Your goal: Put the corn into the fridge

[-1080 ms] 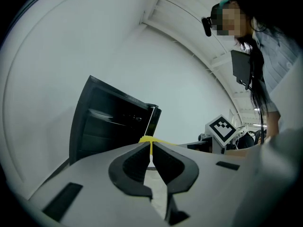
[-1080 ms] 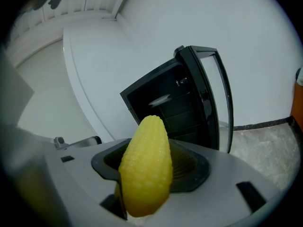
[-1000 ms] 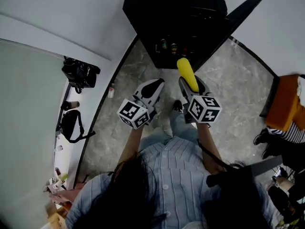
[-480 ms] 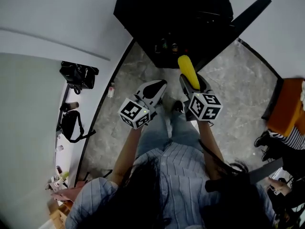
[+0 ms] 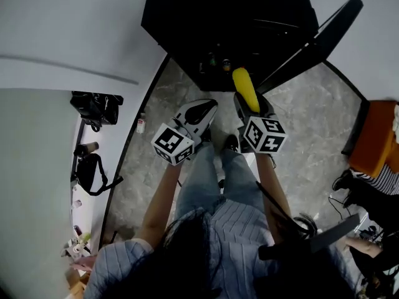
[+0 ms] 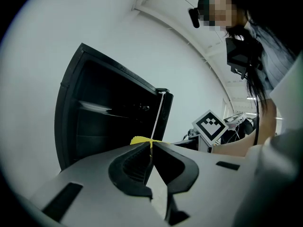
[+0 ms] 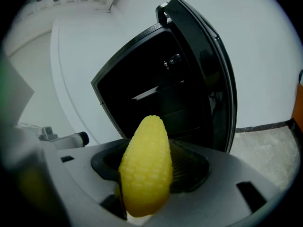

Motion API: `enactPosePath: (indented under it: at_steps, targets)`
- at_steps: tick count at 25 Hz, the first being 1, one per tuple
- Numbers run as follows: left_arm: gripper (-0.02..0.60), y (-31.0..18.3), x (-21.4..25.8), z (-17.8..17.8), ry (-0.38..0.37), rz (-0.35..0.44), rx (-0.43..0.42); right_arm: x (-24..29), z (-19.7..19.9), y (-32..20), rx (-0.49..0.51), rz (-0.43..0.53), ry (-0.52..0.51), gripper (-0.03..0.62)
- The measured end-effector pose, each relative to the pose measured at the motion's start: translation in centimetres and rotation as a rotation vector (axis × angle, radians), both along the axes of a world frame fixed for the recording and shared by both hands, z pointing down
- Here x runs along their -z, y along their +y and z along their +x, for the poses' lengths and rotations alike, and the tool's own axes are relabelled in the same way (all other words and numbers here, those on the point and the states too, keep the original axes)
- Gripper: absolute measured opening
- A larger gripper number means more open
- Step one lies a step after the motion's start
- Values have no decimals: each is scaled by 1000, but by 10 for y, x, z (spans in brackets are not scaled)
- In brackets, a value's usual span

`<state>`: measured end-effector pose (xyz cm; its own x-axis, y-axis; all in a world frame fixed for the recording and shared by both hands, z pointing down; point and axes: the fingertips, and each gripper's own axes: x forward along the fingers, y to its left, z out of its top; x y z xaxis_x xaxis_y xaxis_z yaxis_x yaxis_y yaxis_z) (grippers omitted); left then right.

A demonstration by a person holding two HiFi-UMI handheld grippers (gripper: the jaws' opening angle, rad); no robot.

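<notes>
A yellow corn cob point(image 5: 245, 89) point(image 7: 147, 167) sticks up and forward out of my right gripper point(image 5: 248, 103) point(image 7: 149, 174), which is shut on it. Straight ahead stands the black fridge point(image 5: 227, 23) point(image 7: 156, 98) with its door point(image 5: 312, 42) point(image 7: 208, 74) swung open to the right; dark shelves and a few small bottles point(image 5: 215, 61) show inside. My left gripper point(image 5: 201, 112) point(image 6: 150, 150) hangs beside the right one, shut with nothing between its jaws. In the left gripper view the fridge point(image 6: 113, 112) fills the middle and a sliver of the corn point(image 6: 140, 140) peeks above the jaws.
Grey marbled floor point(image 5: 156, 142) lies in front of the fridge. A white counter along the left carries black bags point(image 5: 95, 108). An orange chair point(image 5: 374, 136) with striped cloth sits at the right. The person's legs and shoes point(image 5: 232, 143) are below the grippers.
The fridge has grown larger and nearer in the head view as both grippers and the corn moved forward toward its open front. Both grips are unchanged.
</notes>
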<state>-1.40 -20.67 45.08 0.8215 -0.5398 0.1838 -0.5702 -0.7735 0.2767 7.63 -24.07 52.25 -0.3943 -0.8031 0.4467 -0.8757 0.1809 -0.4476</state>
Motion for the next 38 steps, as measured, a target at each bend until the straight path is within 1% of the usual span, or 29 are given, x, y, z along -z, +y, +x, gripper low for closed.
enactPosePath:
  at_steps: [5,8,12,15,21,24,28,31,33,35,38]
  targets:
    - [8,-19,-14,-9,3,13,14,-19,-3,-20,-11,-4,17,245]
    - [8,-24,-26,-11,12,8,11,-33,-3,-31,-16,-11,29,245]
    - [8,-32,-40,-17,-15,-1,2,-50,-8,-55,-25,-11,38,245]
    - [8,-34,-46,-20,-20,-13,3,-61,-9,-74,-32,-15,43,245]
    - [8,-35,-55,-14,-35,-28,-34,-78,-3,-113,-46,-16,100,245]
    - [8,-39,-57,-13,-29,-30,-40,-88,2,-132,-52,-28,136,245]
    - [8,-44,-58,-13,-23,-32,-38,-102,8,-149,-44,-49,184,245]
    - [8,-46,-61,-14,-20,-42,-35,-113,8,-154,-36,-82,182,245]
    - [8,-44,-64,-14,-19,-51,-35,-121,7,-154,-26,-99,201,245]
    - [8,-40,-67,-15,-23,-62,-39,-129,5,-154,-12,-105,227,245]
    - [8,-36,-73,-18,-33,-78,-41,-131,-1,-160,17,-96,227,245]
